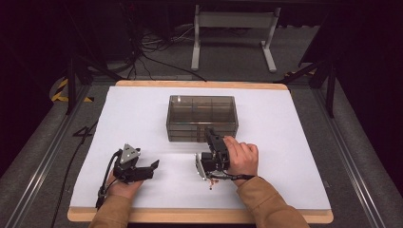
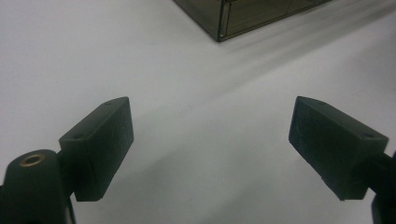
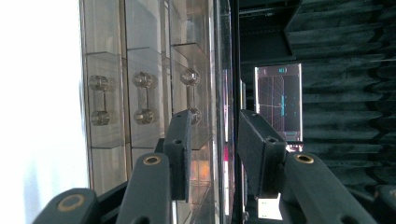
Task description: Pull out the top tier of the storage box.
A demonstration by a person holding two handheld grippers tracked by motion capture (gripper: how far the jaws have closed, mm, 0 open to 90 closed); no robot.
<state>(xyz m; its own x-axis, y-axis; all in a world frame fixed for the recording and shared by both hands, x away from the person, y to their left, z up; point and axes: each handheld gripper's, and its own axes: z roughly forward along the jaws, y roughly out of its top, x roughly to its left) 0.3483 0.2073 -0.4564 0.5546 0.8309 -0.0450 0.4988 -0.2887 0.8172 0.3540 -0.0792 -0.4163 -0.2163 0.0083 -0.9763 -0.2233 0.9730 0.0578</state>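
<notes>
1. While the right gripper [image 1: 212, 140] is rolled on its side at the front of the smoky transparent plastic drawer box [image 1: 202, 118], its fingers [image 3: 181, 144] stand partly apart, clasping nothing.
2. That box sits mid-worktop [image 1: 285, 142], on white covering.
3. Off to the left, well apart from the box, the left gripper [image 1: 153, 166] rests with fingers [image 2: 100, 140] released wide over bare surface.

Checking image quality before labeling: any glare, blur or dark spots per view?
High view: white table bright, surroundings nearly black. Left gripper view: soft, smoky drawer box casts faint streaked shadows. Right gripper view: rolled sideways, table blown out white, reflections on the box front, its clear handles still readable.
</notes>
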